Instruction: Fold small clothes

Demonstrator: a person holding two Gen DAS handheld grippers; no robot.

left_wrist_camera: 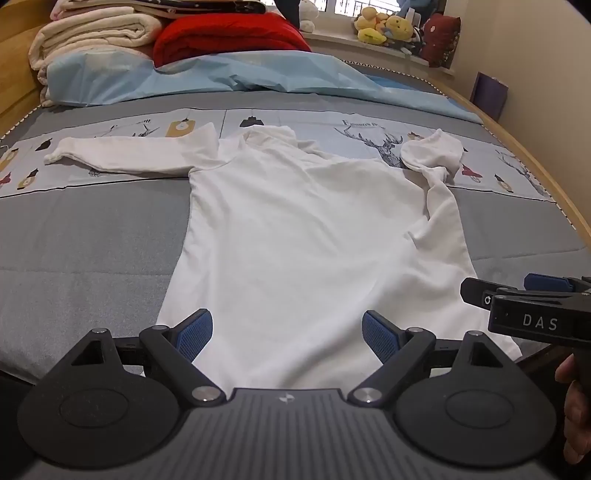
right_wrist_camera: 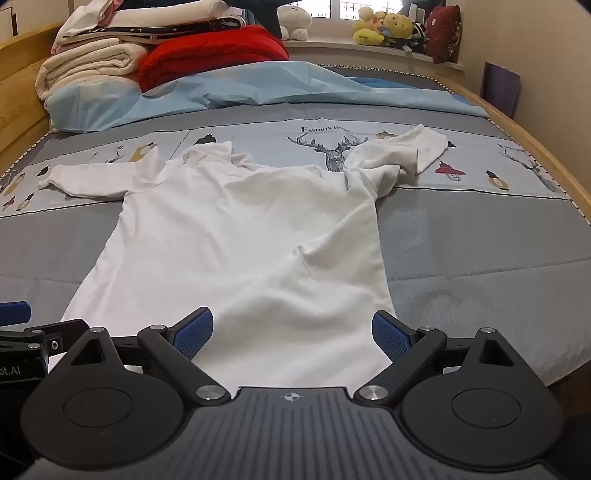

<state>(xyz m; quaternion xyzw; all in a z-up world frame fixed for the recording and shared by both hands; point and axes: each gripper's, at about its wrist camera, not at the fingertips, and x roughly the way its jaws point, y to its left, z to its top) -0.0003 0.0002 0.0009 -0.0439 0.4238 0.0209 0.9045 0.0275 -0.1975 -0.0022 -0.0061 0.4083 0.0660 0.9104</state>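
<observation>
White long-sleeved top (left_wrist_camera: 295,229) was lying flat on the grey bedspread (left_wrist_camera: 81,236), hem toward the camera and high collar pointing up the bed, probably smoothed out like that so it could be folded. In the left wrist view, one sleeve (left_wrist_camera: 125,157) ran straight out sideways across the printed panel of the cover, while the other sleeve (left_wrist_camera: 436,162) was bunched up and doubled back on itself, so I'd guess that one needed sorting first. Fabric looked like soft, thin knit with a few shallow wrinkles. The left gripper (left_wrist_camera: 286,338) hung over the hem with its blue ribbed pads (left_wrist_camera: 194,334) spread wide, nothing between them. The right gripper (left_wrist_camera: 517,295) poked in from the side over the hem corner, a bit of the person's hand (left_wrist_camera: 574,402) behind it.

From the right wrist view, same deal: the top (right_wrist_camera: 236,251) sat in the middle of the bed, crumpled sleeve (right_wrist_camera: 399,158) next to the deer print (right_wrist_camera: 330,149). The right gripper (right_wrist_camera: 293,338) was spread fully too, pads (right_wrist_camera: 391,338) either side of the hem's edge but not pinching anything. Up by the headboard sat a rolled cream blanket (right_wrist_camera: 88,66), a puffy red quilt (right_wrist_camera: 210,55) and a smooth light-blue sheet (right_wrist_camera: 258,88), well clear of the working area. Plush toys (right_wrist_camera: 388,26) lined the windowsill.
</observation>
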